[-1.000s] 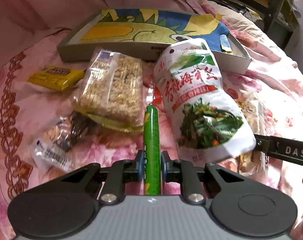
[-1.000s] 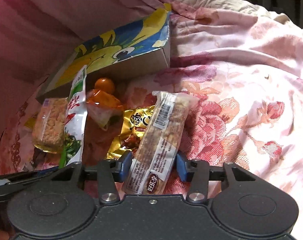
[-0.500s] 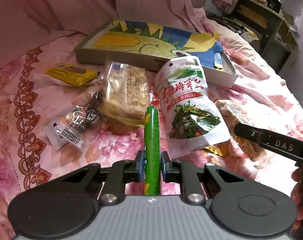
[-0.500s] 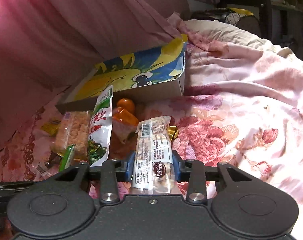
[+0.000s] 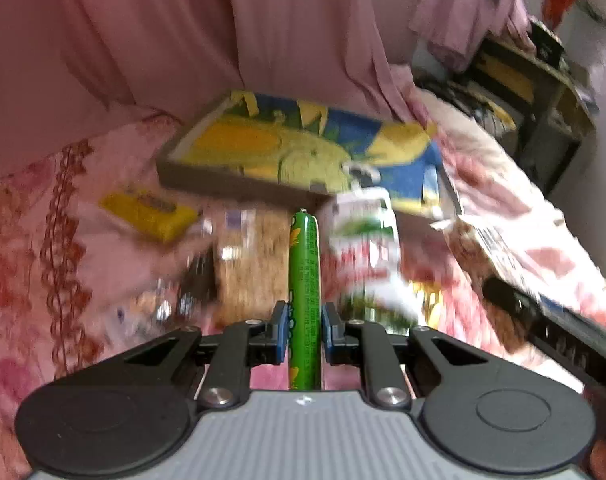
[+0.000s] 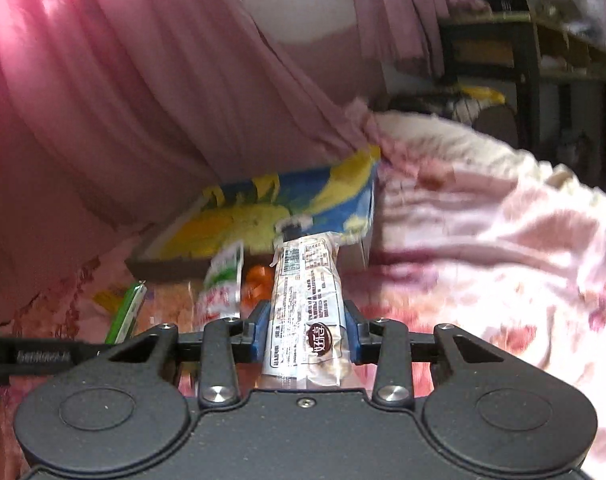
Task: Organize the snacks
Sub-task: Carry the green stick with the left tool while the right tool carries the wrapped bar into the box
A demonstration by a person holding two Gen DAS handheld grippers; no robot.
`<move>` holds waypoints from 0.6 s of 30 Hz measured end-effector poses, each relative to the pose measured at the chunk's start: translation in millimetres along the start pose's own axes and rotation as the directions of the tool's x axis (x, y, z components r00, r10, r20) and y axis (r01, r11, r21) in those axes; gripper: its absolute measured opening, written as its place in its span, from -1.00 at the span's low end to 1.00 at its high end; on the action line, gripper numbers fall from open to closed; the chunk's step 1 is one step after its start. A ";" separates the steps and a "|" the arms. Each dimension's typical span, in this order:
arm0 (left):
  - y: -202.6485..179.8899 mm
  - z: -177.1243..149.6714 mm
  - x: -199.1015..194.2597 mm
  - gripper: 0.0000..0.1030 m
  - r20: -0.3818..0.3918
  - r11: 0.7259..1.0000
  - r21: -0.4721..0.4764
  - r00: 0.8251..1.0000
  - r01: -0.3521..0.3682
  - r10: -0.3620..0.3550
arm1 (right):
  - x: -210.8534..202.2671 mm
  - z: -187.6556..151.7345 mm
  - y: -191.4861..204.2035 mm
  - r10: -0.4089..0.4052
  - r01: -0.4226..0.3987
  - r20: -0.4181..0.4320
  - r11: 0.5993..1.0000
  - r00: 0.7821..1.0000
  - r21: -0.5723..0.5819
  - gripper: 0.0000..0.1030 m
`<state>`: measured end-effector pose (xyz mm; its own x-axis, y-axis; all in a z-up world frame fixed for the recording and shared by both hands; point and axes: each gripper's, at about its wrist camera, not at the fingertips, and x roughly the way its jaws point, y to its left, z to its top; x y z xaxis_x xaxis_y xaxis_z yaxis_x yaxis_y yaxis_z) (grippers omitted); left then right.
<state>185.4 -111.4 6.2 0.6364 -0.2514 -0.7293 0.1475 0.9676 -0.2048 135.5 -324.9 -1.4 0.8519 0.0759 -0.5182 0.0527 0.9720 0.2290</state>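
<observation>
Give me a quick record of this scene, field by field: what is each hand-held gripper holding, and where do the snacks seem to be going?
Setting: bed with pink floral bedspread
Left hand-held gripper: shut on a thin green snack stick
Right hand-held gripper: shut on a long clear-wrapped snack bar
Likely destination: shallow box with a blue and yellow cartoon lining, apparently without snacks in it
Left on the bedspread: yellow packet, rice-cake pack, white and green pouch, orange item
Image quality: blurred, small details unclear
</observation>
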 end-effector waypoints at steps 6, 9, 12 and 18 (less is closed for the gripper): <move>-7.7 50.8 19.2 -0.64 0.058 1.000 -0.015 0.998 -0.010 0.011 | 25.1 31.3 -4.1 0.022 -0.025 0.087 0.999 0.996 0.030 -0.24; -13.0 74.4 33.8 -0.64 0.080 0.999 -0.037 0.997 -0.003 0.006 | 47.4 47.5 -11.4 0.031 -0.039 0.113 0.997 0.993 0.070 -0.24; -17.8 93.8 49.0 -0.64 0.104 0.999 -0.054 0.995 0.005 0.000 | 70.7 59.5 -19.6 0.037 -0.050 0.131 0.994 0.991 0.101 -0.24; -20.8 120.4 91.0 -0.64 0.113 0.992 -0.128 0.994 0.013 0.002 | 109.9 69.1 -34.1 0.030 -0.049 0.145 0.990 0.989 0.134 -0.24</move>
<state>331.5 -151.7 22.7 0.7181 -0.2453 -0.6513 0.0575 0.9536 -0.2957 263.3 -365.1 -9.2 0.9197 0.0717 -0.3861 0.0798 0.9285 0.3626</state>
